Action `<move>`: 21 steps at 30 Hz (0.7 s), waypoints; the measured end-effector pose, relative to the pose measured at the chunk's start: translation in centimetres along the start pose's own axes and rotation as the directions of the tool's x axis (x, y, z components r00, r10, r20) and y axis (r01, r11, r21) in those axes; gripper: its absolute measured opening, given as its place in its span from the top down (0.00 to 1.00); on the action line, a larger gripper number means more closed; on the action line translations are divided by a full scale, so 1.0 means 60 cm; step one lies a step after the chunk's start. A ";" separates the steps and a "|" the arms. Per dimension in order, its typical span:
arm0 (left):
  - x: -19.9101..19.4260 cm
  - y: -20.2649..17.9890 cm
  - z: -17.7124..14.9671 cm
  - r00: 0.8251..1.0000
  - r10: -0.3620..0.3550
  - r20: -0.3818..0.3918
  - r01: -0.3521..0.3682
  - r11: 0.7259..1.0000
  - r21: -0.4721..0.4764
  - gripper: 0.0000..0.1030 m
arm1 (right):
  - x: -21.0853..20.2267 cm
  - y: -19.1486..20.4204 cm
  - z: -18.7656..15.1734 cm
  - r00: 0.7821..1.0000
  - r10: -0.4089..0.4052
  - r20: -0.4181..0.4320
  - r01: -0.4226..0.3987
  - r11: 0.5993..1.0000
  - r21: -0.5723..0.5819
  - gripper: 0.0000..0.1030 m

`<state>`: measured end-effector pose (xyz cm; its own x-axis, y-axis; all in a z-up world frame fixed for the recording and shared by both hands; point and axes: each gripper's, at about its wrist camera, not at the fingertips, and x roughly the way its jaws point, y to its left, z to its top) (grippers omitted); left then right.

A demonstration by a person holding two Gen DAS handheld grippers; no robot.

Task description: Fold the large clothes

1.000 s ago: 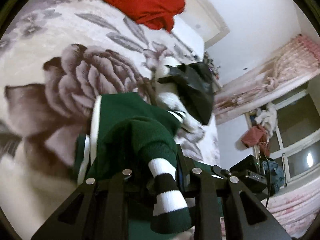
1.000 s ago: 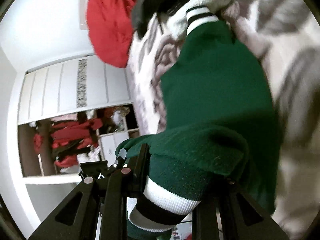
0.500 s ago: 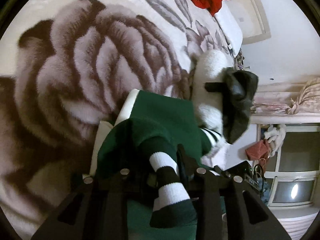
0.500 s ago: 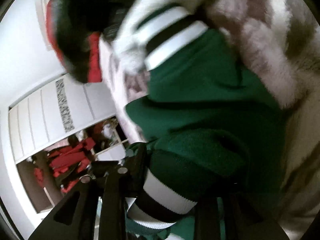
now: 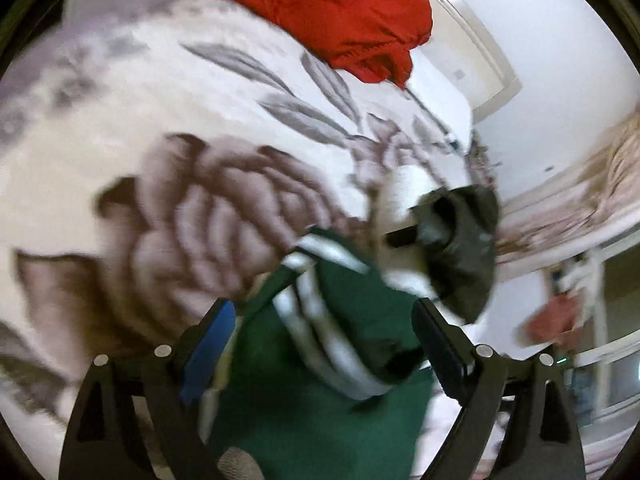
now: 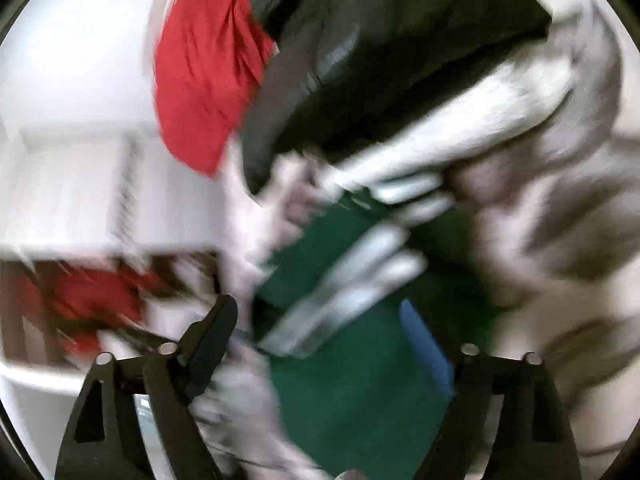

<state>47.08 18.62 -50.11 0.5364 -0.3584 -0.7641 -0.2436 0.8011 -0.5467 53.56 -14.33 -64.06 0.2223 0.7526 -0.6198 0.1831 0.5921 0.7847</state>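
A dark green sweater (image 5: pixel 320 400) with white-and-green striped cuffs lies folded on the flower-print bedspread (image 5: pixel 160 160). It also shows in the right wrist view (image 6: pixel 360 380), blurred. My left gripper (image 5: pixel 324 332) is open, its fingers spread on either side of the sweater's striped edge. My right gripper (image 6: pixel 332 328) is open too, its fingers on either side of the green cloth. Neither holds the cloth.
A red garment (image 5: pixel 332 12) lies at the far end of the bed, also in the right wrist view (image 6: pixel 200 80). A black garment (image 5: pixel 460 248) and white fluffy cloth (image 6: pixel 460 128) lie just beyond the sweater. Wardrobe (image 6: pixel 60 200) and window (image 5: pixel 600 320) at the sides.
Both grippers have opened and let go of the green sweater's striped sleeves, which now lie on the folded sweater. Both cameras are moving, so the views are blurred.
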 end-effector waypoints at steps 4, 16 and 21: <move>-0.047 0.031 -0.096 0.979 0.198 0.049 -0.200 0.979 0.026 0.13 | 0.078 -0.054 -0.014 0.968 -0.150 -0.203 0.121 0.982 -0.147 0.15; -0.148 0.133 -0.350 0.904 0.427 0.029 -0.402 0.871 -0.283 0.13 | 0.219 -0.094 0.040 0.931 0.005 -0.364 -0.060 0.988 -0.141 0.29; -0.181 0.133 -0.400 0.883 0.469 0.005 -0.441 0.835 -0.329 0.13 | 0.149 -0.109 -0.014 0.958 0.170 -0.231 -0.141 0.980 0.137 0.65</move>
<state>19.95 17.40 -54.40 0.3635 0.0614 -0.9296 -0.7059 0.6693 -0.2318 53.52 -11.23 -74.77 0.0234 0.8882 -0.4588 0.2792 0.4349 0.8561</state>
